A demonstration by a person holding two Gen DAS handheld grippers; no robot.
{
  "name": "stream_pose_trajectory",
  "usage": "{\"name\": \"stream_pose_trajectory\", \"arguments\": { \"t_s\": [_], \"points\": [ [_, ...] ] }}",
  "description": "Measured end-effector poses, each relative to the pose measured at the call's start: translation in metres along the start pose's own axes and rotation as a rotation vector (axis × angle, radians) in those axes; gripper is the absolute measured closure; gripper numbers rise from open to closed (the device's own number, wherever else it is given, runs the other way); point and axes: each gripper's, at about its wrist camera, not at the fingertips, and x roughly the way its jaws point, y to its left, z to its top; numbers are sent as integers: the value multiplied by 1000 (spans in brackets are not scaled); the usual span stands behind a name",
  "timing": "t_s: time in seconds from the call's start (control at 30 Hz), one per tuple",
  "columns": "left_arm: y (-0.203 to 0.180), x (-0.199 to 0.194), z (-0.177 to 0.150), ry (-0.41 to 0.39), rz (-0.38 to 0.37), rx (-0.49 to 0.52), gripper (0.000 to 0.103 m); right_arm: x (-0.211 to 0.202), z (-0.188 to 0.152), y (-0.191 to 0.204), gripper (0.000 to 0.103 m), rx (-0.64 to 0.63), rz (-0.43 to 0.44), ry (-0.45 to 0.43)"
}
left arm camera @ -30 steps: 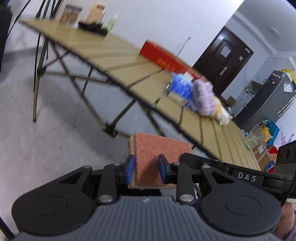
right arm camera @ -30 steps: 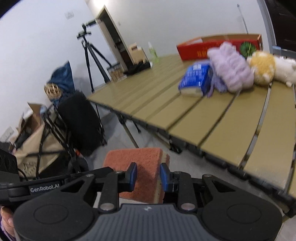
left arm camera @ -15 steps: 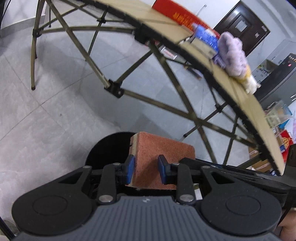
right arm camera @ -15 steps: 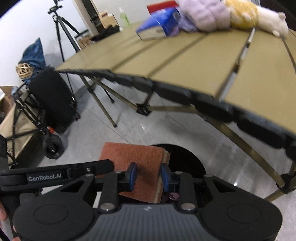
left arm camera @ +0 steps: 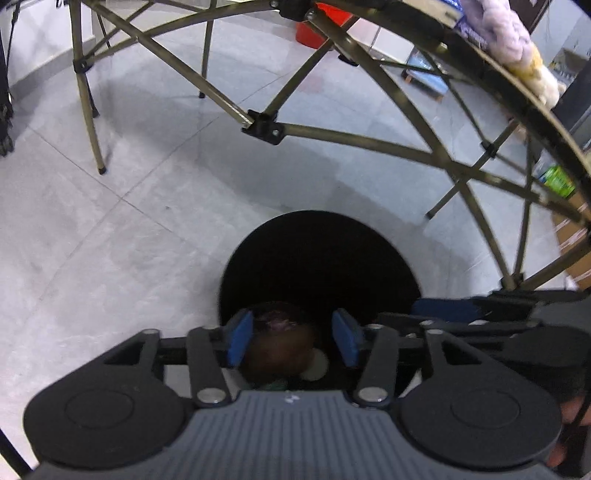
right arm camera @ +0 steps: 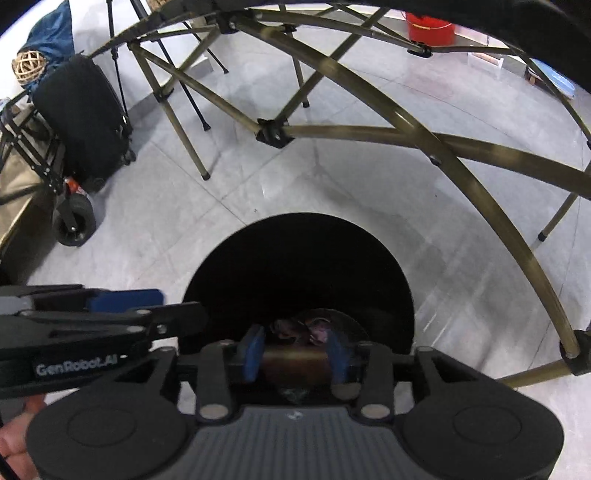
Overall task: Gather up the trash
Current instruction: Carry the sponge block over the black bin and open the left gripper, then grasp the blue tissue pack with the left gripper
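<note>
A round black trash bin [left arm camera: 317, 229] stands on the grey floor beside the folding table, right below both grippers. My left gripper [left arm camera: 291, 336] hangs over its mouth with its jaws opening. A reddish-brown sponge [left arm camera: 277, 350] shows as a blur between the blue pads [left arm camera: 238, 338], loose and dropping into the bin. My right gripper [right arm camera: 295, 350] is over the same bin [right arm camera: 295, 229], jaws also opening. Its sponge [right arm camera: 295, 363] is a brown blur between the pads, no longer pressed. Pinkish crumpled trash [right arm camera: 299, 328] lies deeper inside.
The table's bronze cross-braced frame [left arm camera: 369, 133] arches just behind the bin. Plush toys [left arm camera: 513, 40] sit on the table edge above. A black bag on a wheeled trolley [right arm camera: 81, 110] stands at left, a red bucket [right arm camera: 428, 26] far back. Each gripper shows sideways in the other's view.
Both grippers tipped downward and sank from table height to just over the bin. Their jaws spread apart and the two sponges slipped free, falling into the bin.
</note>
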Motion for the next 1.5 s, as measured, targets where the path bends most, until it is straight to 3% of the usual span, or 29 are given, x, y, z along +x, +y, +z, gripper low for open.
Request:
{"name": "stream_pose_trajectory", "arguments": {
  "t_s": [0.03,0.17,0.4,0.53,0.8,0.93,1.03,1.1,1.2,1.27,1.33,1.4,1.5],
  "points": [
    [0,0,-1,2,18,13,37,-2,-2,-1,57,-7,-7,2],
    [-4,0,-11,19,64,73,31,-13,-6,0,46,-75,-42,-10],
    [-5,-9,-19,12,107,125,27,-32,-18,-3,44,-110,-55,-43],
    [-8,-27,-12,-43,113,148,25,-60,-16,1,44,-114,-10,-129],
    [-32,-112,14,-409,50,325,19,-162,0,-2,44,-86,171,-459],
    [-63,-139,48,-559,5,378,14,-196,25,-20,44,1,131,-659],
    [-85,-138,83,-610,-32,401,14,-196,60,-33,49,58,72,-733],
    [-98,-124,110,-636,-35,400,14,-186,86,-46,59,102,73,-744],
    [-107,-94,139,-626,-5,386,19,-164,120,-59,67,162,113,-710],
    [-100,-77,154,-553,-6,275,30,-147,145,-61,70,161,130,-681],
    [-89,-64,168,-477,-54,154,40,-127,169,-56,71,142,98,-649],
    [-77,-57,176,-476,-83,95,44,-110,180,-56,71,174,91,-616],
    [-67,-47,184,-506,-81,99,59,-87,186,-62,71,241,83,-576]
  ]
}}
